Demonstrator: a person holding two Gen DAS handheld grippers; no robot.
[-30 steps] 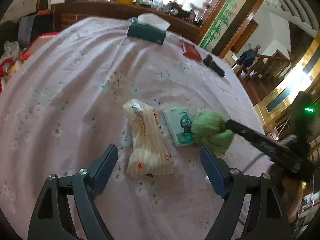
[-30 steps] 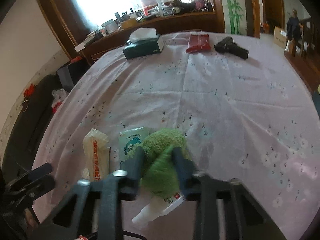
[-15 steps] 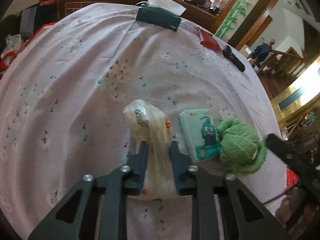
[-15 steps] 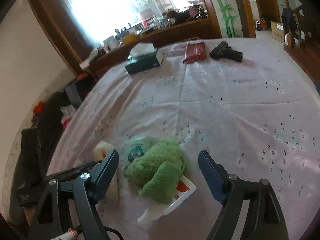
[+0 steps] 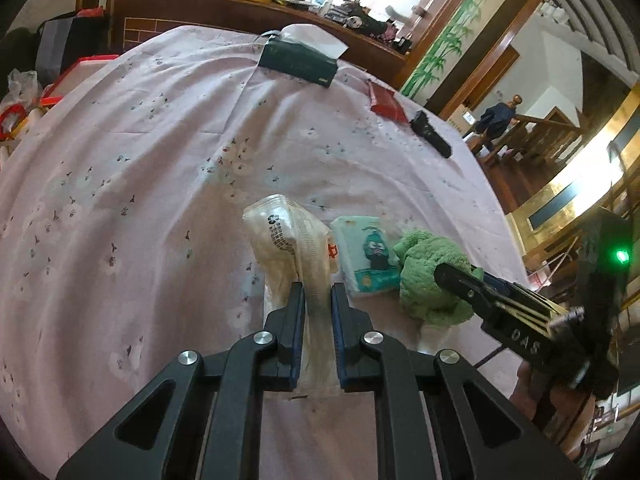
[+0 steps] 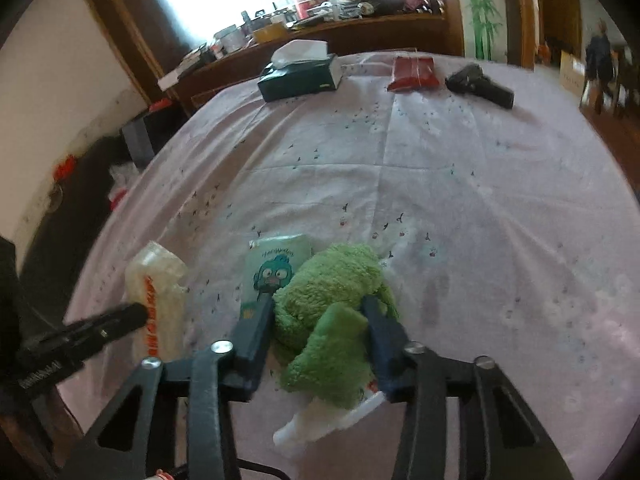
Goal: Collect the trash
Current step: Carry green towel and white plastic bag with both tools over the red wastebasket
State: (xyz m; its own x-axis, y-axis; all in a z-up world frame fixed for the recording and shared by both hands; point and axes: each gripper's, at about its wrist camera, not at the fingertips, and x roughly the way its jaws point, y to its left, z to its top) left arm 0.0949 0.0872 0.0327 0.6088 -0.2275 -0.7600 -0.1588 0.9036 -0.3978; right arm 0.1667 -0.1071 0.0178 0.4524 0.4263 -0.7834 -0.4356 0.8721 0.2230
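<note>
My left gripper (image 5: 317,294) is shut on a crumpled clear plastic wrapper (image 5: 290,240) with red print, lying on the pink tablecloth (image 5: 140,184). The wrapper also shows in the right wrist view (image 6: 158,292). My right gripper (image 6: 318,310) has its jaws closed around a green fluffy cloth (image 6: 332,300), which also shows in the left wrist view (image 5: 430,276). A teal tissue pack with a cartoon face (image 5: 366,254) lies between wrapper and cloth. A white wrapper with red print (image 6: 320,420) lies under the cloth.
At the far side of the table lie a dark green tissue box (image 6: 300,74), a red packet (image 6: 412,74) and a black gun-shaped device (image 6: 480,86). A cluttered wooden sideboard (image 5: 240,4) stands behind. Bags (image 5: 24,92) sit left of the table.
My left gripper, open a second ago, closed on the clear wrapper. My right gripper opened off the green cloth half a second ago and has now closed around it again.
</note>
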